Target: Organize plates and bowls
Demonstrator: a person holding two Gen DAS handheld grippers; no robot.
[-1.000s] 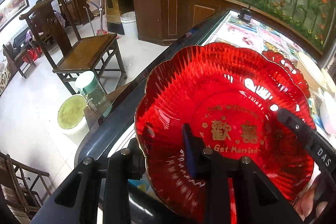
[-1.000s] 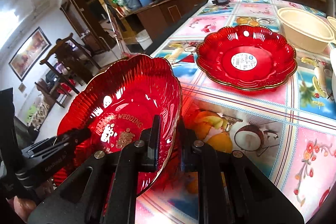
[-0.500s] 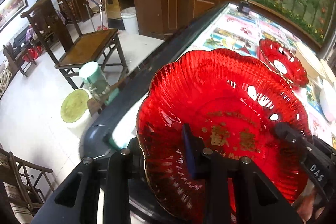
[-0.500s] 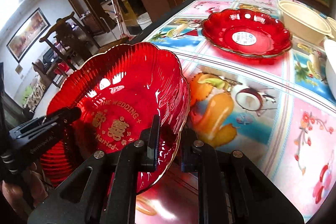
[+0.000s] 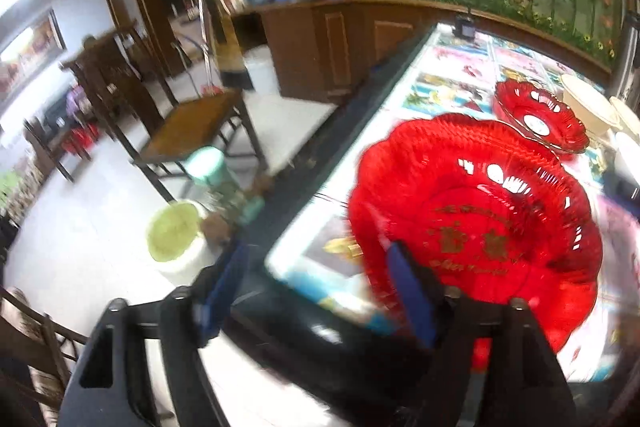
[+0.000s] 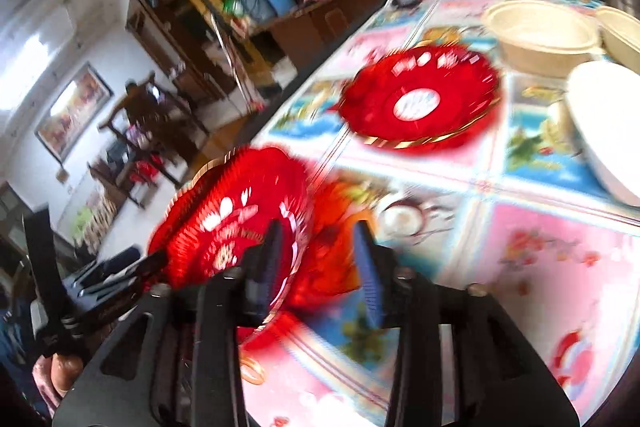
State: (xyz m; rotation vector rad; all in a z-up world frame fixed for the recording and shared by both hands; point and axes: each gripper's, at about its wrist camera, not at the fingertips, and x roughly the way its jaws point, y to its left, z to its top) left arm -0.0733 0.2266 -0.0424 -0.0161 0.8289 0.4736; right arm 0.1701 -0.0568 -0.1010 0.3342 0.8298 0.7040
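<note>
A red scalloped plate (image 5: 476, 223) with gold lettering sits tilted low over the patterned table (image 5: 460, 67) near its dark left edge; blur hides whether it rests there. My left gripper (image 5: 316, 251) is opening, jaws wide apart, its right finger (image 5: 412, 295) beside the plate's near rim and the other finger well clear. In the right wrist view the same plate (image 6: 232, 223) is at the lower left. My right gripper (image 6: 320, 231) is opening too, with the rim loose between its fingers. A second red plate (image 6: 416, 103) with a white sticker lies further along the table.
Two cream bowls (image 6: 540, 31) (image 6: 624, 31) and a white dish (image 6: 604, 123) stand at the table's far right. Beyond the table's left edge are a wooden chair (image 5: 188, 123), a lidded bucket (image 5: 176, 239) and a wooden counter (image 5: 332, 39). A hand (image 6: 60, 371) holds the left gripper.
Both grippers were shut on the lettered plate's rim and have now opened. The plate has shifted further over the table and looks smaller in both views.
</note>
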